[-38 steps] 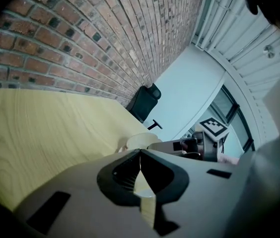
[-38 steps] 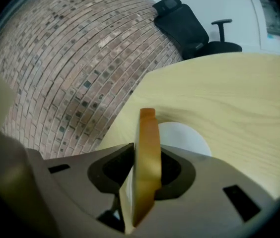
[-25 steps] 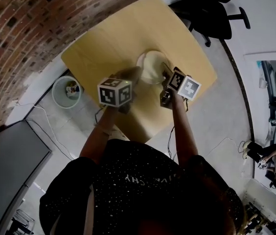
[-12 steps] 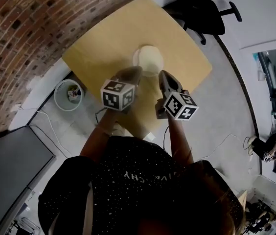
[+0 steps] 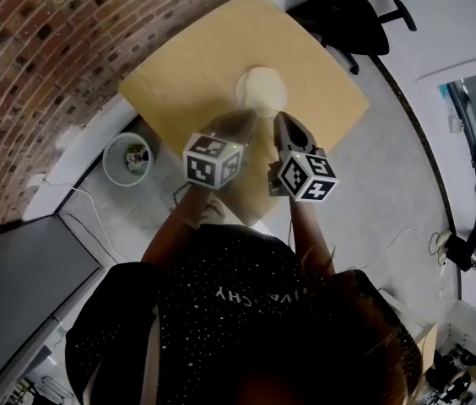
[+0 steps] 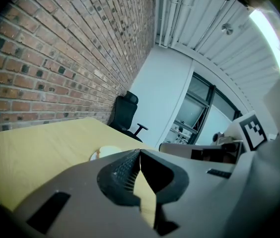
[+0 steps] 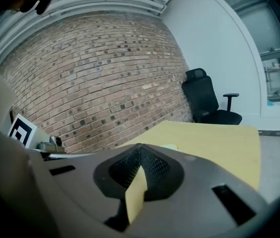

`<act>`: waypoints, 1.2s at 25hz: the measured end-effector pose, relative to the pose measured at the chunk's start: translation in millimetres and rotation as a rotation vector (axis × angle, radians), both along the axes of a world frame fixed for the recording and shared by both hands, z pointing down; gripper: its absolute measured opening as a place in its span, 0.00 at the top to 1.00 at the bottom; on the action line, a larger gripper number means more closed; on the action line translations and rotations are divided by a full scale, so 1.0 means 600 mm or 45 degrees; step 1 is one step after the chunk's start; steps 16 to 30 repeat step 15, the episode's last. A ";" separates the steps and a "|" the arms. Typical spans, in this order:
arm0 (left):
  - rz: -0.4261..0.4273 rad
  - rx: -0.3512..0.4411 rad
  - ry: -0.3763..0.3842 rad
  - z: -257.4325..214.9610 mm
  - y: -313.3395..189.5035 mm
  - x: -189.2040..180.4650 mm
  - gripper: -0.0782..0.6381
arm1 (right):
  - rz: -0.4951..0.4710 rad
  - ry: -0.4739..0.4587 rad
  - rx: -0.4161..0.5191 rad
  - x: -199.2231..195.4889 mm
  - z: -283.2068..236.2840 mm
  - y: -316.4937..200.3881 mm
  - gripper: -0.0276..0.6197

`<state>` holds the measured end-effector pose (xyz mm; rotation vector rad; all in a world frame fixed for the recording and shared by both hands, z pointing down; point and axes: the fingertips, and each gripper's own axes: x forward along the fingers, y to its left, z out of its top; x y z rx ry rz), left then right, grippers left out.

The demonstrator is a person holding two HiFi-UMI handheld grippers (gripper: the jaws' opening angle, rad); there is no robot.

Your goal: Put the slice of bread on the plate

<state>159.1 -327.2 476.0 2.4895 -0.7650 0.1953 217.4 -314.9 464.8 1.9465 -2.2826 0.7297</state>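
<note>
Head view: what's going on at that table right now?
A person holds a hand-held gripper in each hand above the near part of the yellow table. The left hand-held gripper and the right hand-held gripper are both shut, with nothing between the jaws. The slice of bread looks to lie on the plate near the table's middle, and neither gripper touches it.

right gripper point(image 5: 278, 119): back off plate point(image 5: 240, 89), fingers point(image 7: 151, 165) now closed | left gripper point(image 5: 240, 121): drawn back too
</note>
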 end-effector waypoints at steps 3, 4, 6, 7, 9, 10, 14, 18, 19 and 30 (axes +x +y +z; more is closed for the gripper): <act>-0.002 0.005 -0.001 -0.004 0.004 0.000 0.88 | 0.004 -0.009 -0.001 0.001 -0.004 0.005 0.94; -0.008 0.014 0.000 -0.007 0.005 -0.001 0.87 | 0.007 -0.014 -0.003 0.004 -0.005 0.005 0.94; -0.036 0.042 0.005 -0.016 0.002 -0.003 0.88 | 0.023 -0.022 -0.009 0.012 -0.006 0.006 0.94; -0.048 0.053 0.007 -0.019 0.000 -0.004 0.87 | 0.034 -0.025 -0.012 0.017 -0.006 0.006 0.94; -0.051 0.054 0.012 -0.022 -0.001 -0.005 0.88 | 0.054 -0.026 -0.014 0.026 -0.007 0.006 0.94; -0.050 0.049 0.014 -0.021 -0.002 -0.007 0.88 | 0.061 -0.023 -0.012 0.028 -0.007 0.005 0.94; -0.061 0.033 0.020 -0.017 -0.010 -0.016 0.87 | 0.062 -0.016 -0.003 0.026 -0.012 0.002 0.94; -0.065 0.027 0.022 -0.015 -0.012 -0.018 0.87 | 0.061 -0.014 -0.001 0.025 -0.013 0.001 0.94; -0.065 0.027 0.022 -0.015 -0.012 -0.018 0.87 | 0.061 -0.014 -0.001 0.025 -0.013 0.001 0.94; -0.065 0.027 0.022 -0.015 -0.012 -0.018 0.87 | 0.061 -0.014 -0.001 0.025 -0.013 0.001 0.94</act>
